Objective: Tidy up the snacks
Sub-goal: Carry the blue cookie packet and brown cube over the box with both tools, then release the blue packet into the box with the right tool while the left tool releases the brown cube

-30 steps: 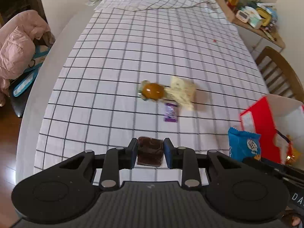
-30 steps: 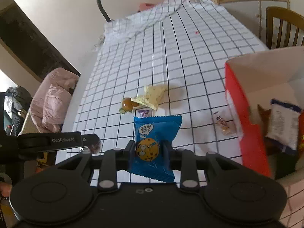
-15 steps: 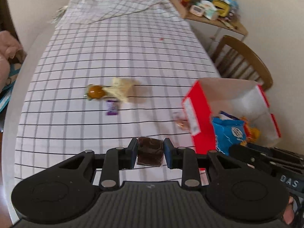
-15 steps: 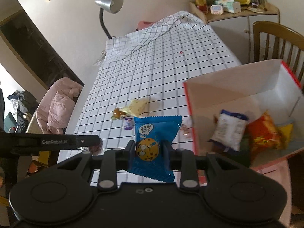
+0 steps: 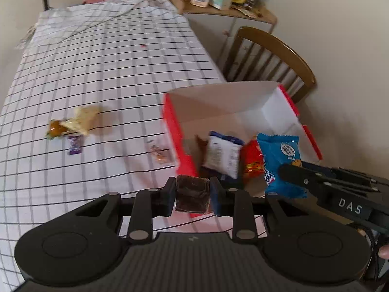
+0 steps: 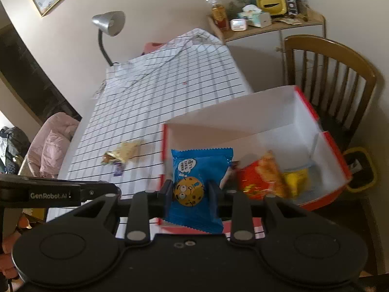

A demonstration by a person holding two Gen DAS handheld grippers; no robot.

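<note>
right hand-held gripper clamps blue cookie packet.

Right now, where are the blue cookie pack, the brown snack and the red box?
Blue cookie pack (image 6: 192,182): right wrist view, on the cookie face.
Brown snack (image 5: 192,194): left wrist view, middle of its dark wrapper.
Red box (image 5: 173,131): left wrist view, on its red left wall.

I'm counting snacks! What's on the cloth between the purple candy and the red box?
One small wrapped snack lies between the purple candy and the red box, close beside the box. The left wrist view shows it.
</note>
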